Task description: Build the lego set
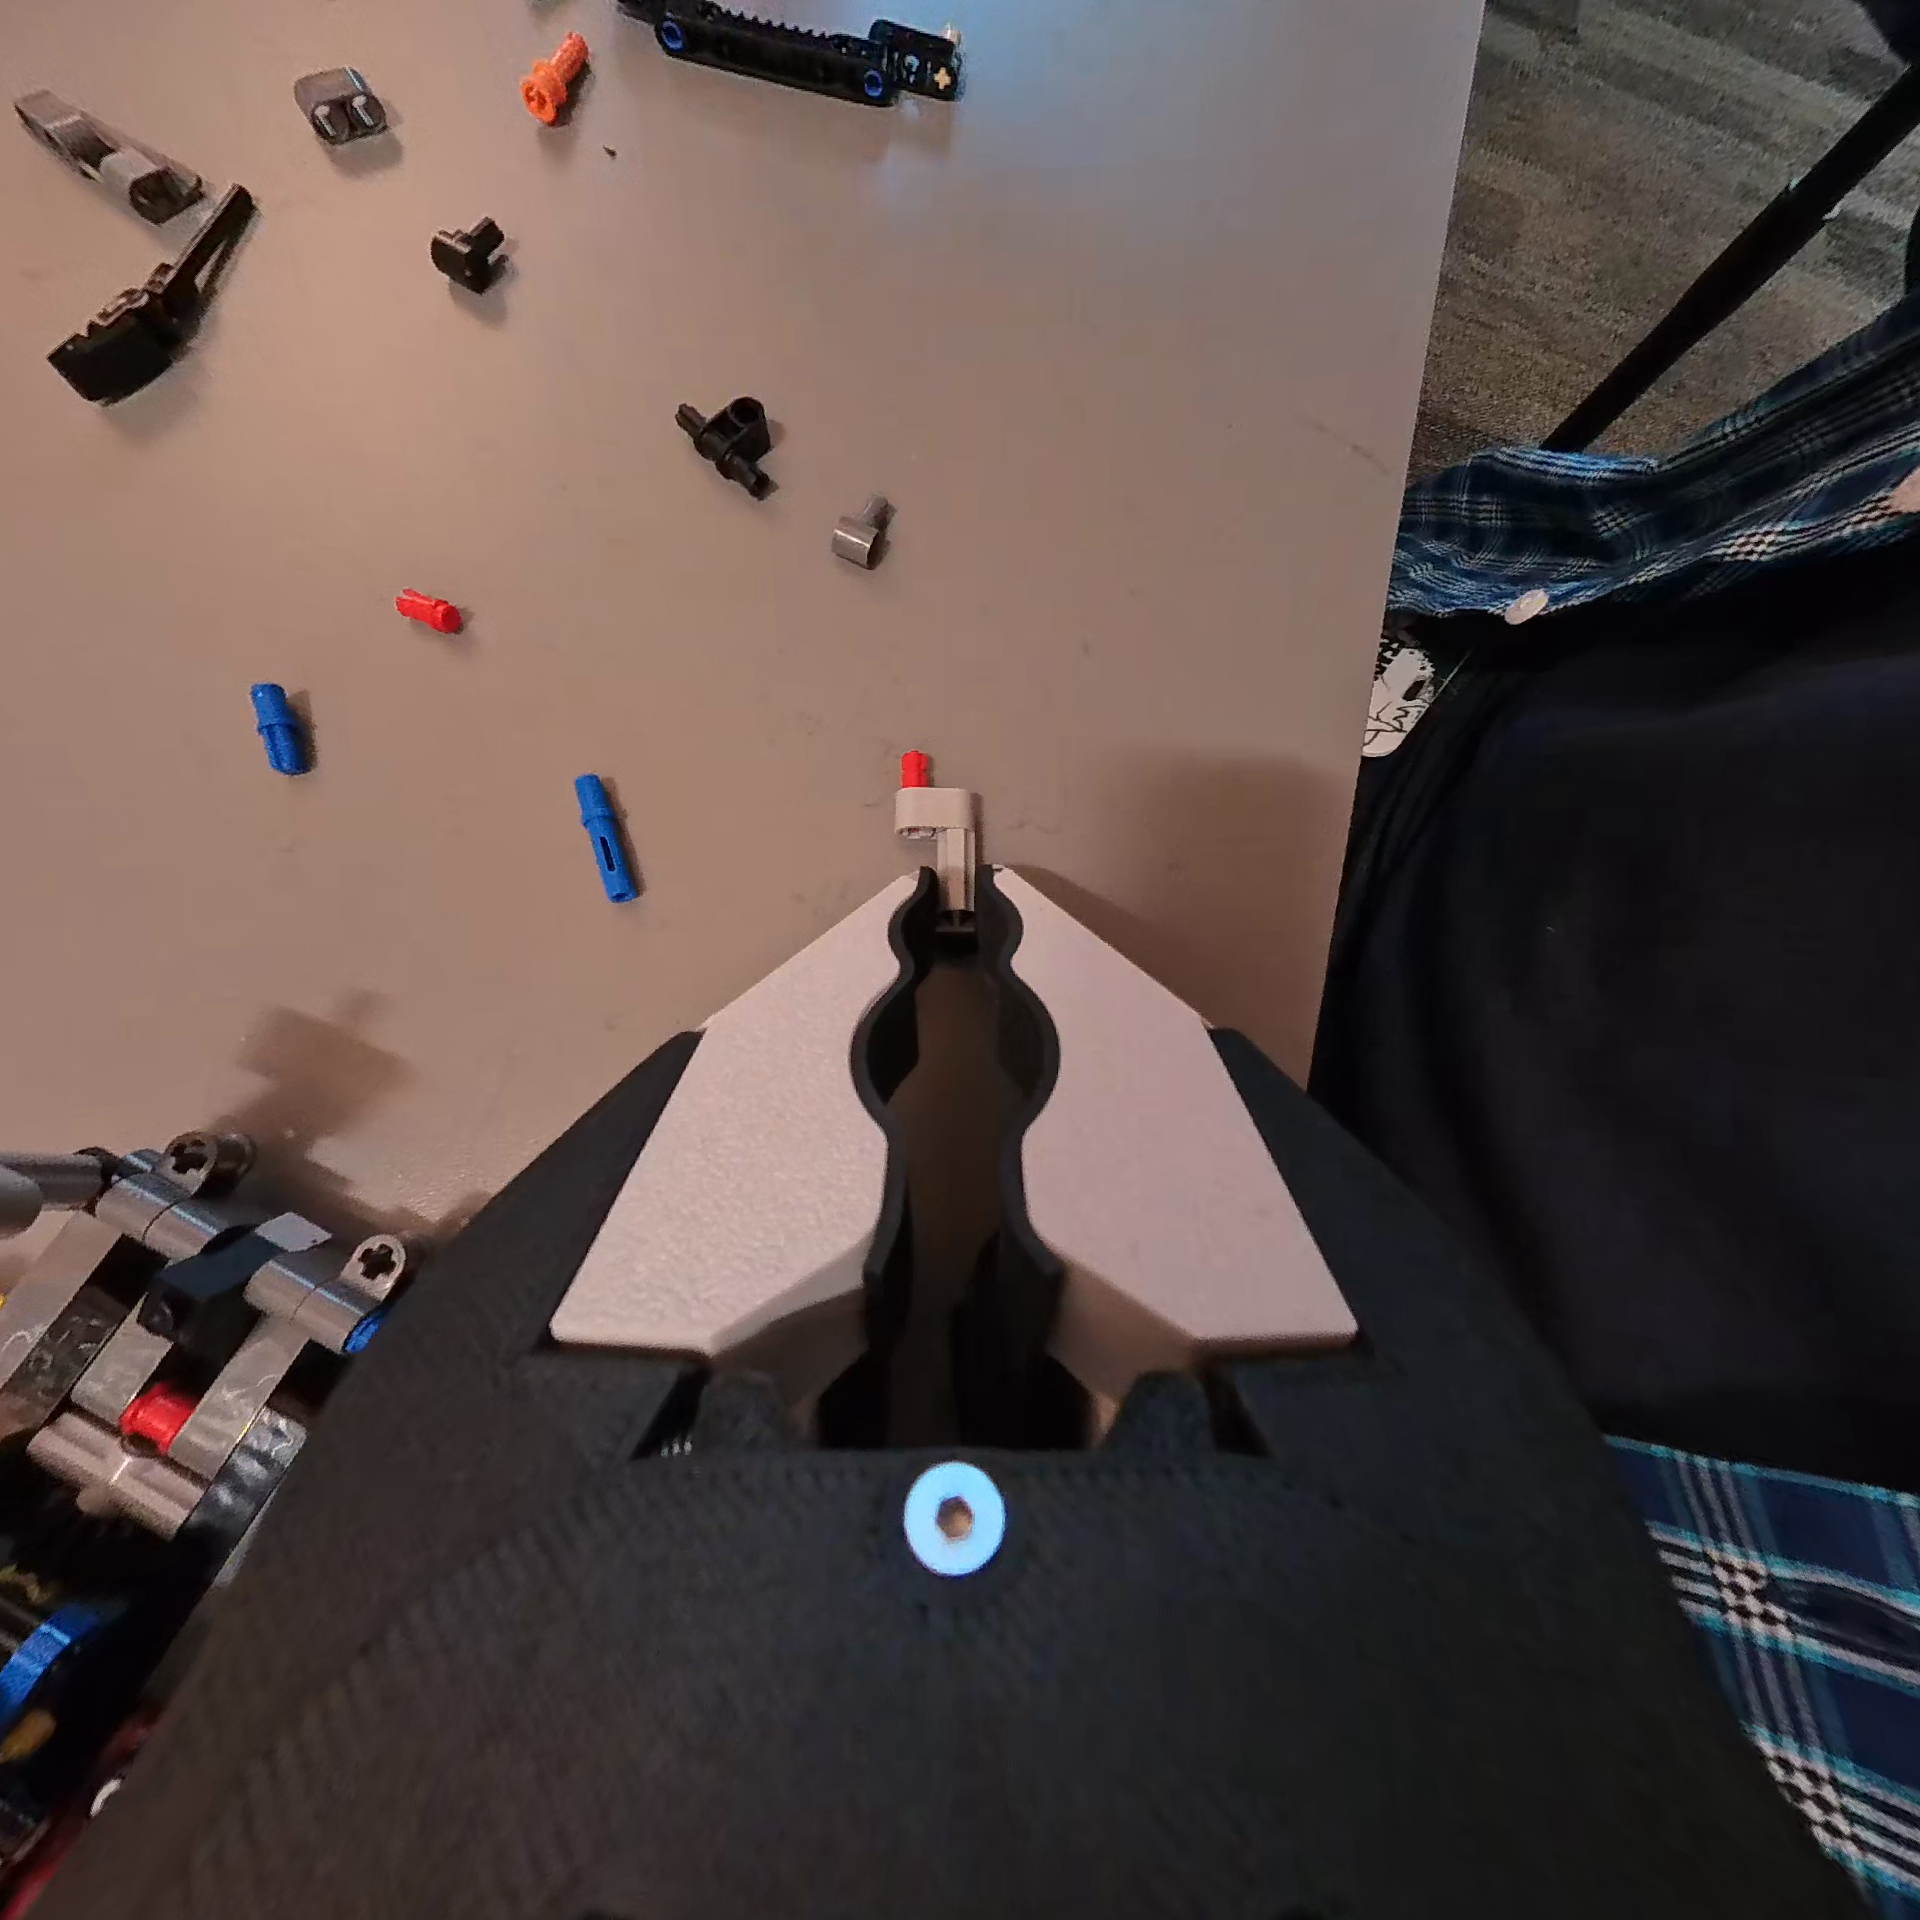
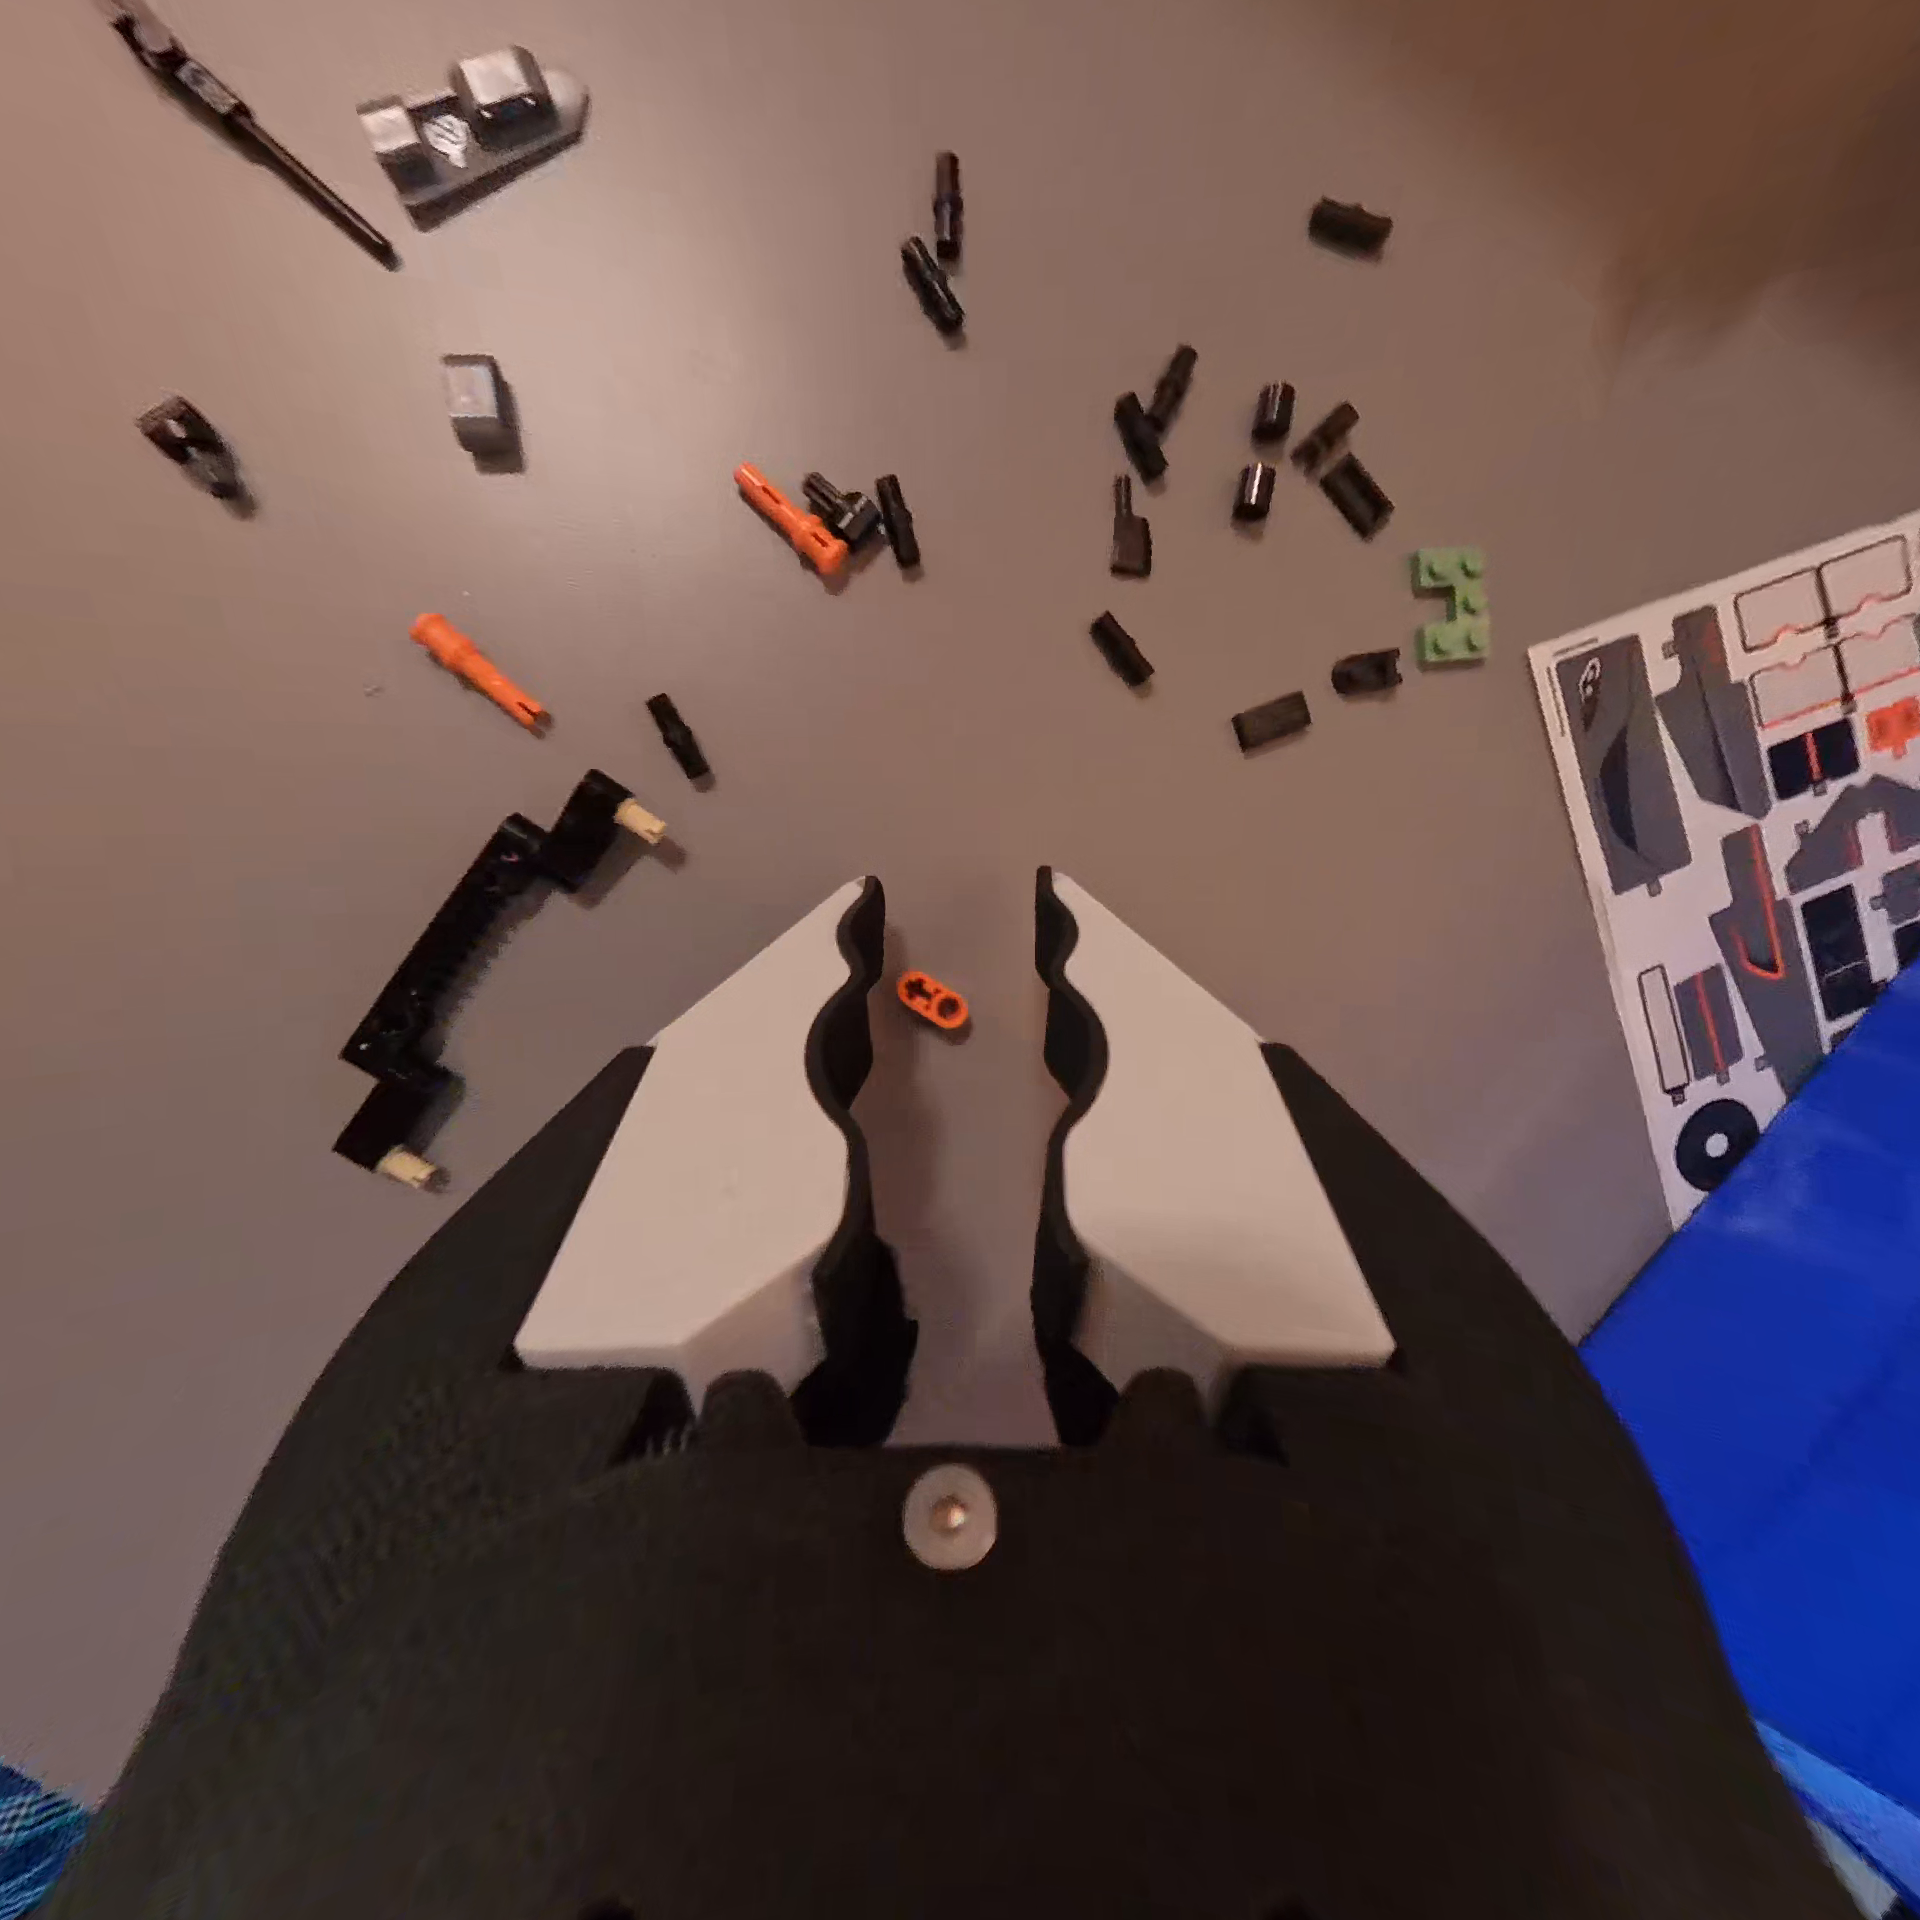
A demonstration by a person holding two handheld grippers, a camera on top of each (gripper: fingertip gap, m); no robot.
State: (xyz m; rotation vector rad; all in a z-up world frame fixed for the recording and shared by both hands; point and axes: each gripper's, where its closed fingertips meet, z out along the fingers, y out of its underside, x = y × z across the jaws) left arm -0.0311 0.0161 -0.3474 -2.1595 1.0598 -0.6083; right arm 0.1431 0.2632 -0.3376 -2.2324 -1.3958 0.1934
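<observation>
Half-built lego model [image 1: 177, 1340] sits bottom-left on the matte table [image 1: 1039, 416], loose pins scattered all over. Left gripper [image 1: 956, 883] is pinching a small grey L-shaped connector [image 1: 940, 826] with a red pin [image 1: 913, 769]. Right gripper [image 2: 958, 894] is spread around a tiny orange link [image 2: 932, 1000], glossy sticker sheet [image 2: 1745, 852] alongside.

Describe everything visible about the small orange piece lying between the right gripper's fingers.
The small orange piece is a short, rounded plastic link with two holes side by side: one cross-shaped, one round. It lies flat on the brown table, tilted slightly, between the open fingers of the right gripper, nearer the left finger. Nothing grips it; it appears to touch only the table.
</observation>
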